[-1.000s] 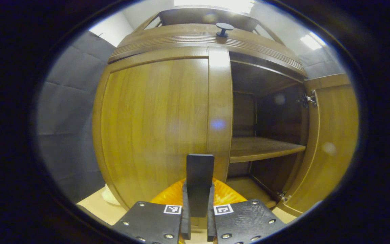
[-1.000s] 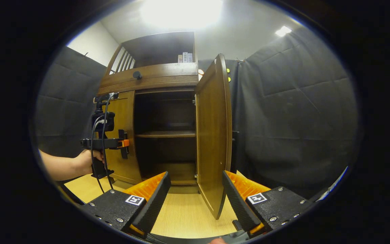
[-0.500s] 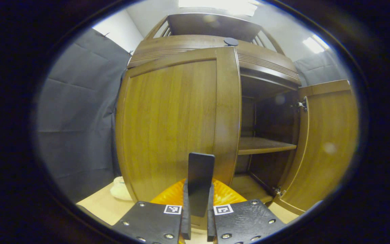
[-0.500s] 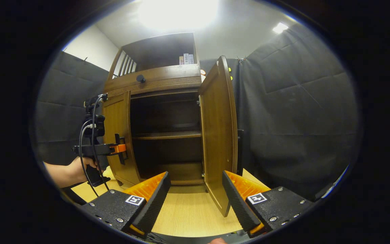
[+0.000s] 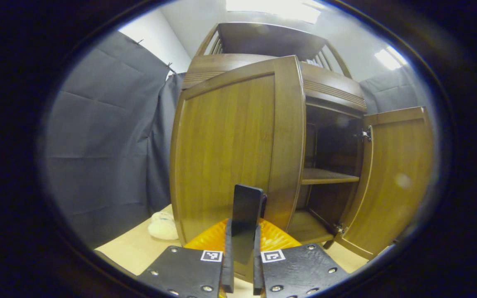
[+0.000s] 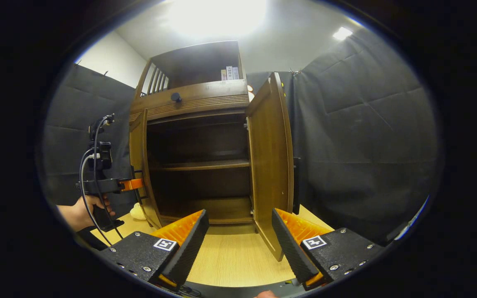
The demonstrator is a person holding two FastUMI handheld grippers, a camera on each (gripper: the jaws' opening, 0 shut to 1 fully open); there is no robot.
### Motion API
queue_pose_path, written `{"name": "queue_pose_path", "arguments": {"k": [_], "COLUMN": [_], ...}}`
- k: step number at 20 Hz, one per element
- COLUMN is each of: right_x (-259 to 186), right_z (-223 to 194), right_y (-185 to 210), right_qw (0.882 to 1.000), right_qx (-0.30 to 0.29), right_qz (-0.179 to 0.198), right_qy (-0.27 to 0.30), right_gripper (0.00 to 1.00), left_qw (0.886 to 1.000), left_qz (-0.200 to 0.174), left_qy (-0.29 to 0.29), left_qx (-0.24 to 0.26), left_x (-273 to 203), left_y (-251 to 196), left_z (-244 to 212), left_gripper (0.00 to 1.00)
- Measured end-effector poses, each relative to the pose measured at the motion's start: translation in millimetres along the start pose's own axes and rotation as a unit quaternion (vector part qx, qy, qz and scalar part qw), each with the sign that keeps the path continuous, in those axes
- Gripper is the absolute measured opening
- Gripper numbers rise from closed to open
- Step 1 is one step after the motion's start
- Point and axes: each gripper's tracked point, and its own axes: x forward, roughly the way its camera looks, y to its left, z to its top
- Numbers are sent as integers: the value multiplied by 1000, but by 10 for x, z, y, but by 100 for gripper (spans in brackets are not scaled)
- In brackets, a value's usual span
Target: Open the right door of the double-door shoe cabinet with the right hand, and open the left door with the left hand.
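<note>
Left gripper view: the left gripper [image 5: 242, 231] sits at the bottom centre of the frame, its two fingers drawn together on the dark upright handle [image 5: 246, 215] of the left door [image 5: 230, 149]. That door fills the middle of the picture, swung partly out from the shoe cabinet [image 5: 325, 99], so the dark interior and a shelf [image 5: 327, 177] show to its right. The right door [image 5: 396, 174] stands wide open at the right edge. A pale soft object [image 5: 162, 225] lies on the floor at the lower left, beside the door's foot.

In the right gripper view, the right gripper [image 6: 240, 244] is at the bottom centre with its fingers spread apart and nothing between them, pointing towards the cabinet's open front. The right door's free lower edge hangs just above the gap. At the left edge a hand [image 6: 82, 212] grips the left gripper's pistol-style handle, forearm reaching in from the lower left, the tool held level and meeting the left door's edge.
</note>
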Motion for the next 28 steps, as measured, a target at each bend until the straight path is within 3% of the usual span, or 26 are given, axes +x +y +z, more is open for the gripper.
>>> {"name": "queue_pose_path", "arguments": {"k": [6, 7, 9, 15, 16, 17, 22, 24, 28], "right_x": [-16, -14, -11, -5, -9, -19, -46, -63, -55], "right_z": [-42, -36, -33, -43, -53, -52, -58, -39, -25], "right_y": [121, 152, 214, 389, 411, 425, 464, 480, 537], "right_qw": [1000, 1000, 1000, 999, 999, 999, 999, 999, 999], "right_qx": [10, 10, 9, 5, 5, 5, 5, 6, 4], "right_qz": [13, 17, 25, 47, 50, 51, 53, 52, 54], "right_qy": [5, 6, 5, 7, 7, 7, 8, 5, 2], "right_gripper": [94, 94, 94, 94, 94, 94, 94, 94, 94], "left_qw": [1000, 1000, 1000, 999, 998, 998, 995, 992, 992], "left_qz": [13, 17, 25, 53, 58, 64, 98, 121, 127], "left_qy": [-2, -3, -4, -7, -7, -9, -15, -20, -18], "left_qx": [-2, -4, -9, -2, -3, -5, -7, -1, 4], "left_x": [-18, -11, 6, 14, 15, 14, 0, -8, -34], "left_y": [41, 43, 52, 116, 129, 138, 213, 268, 275], "left_z": [-10, -9, -31, -24, -35, -24, -25, -18, -36], "left_gripper": [24, 19, 24, 24, 12, 24, 24, 13, 18]}}
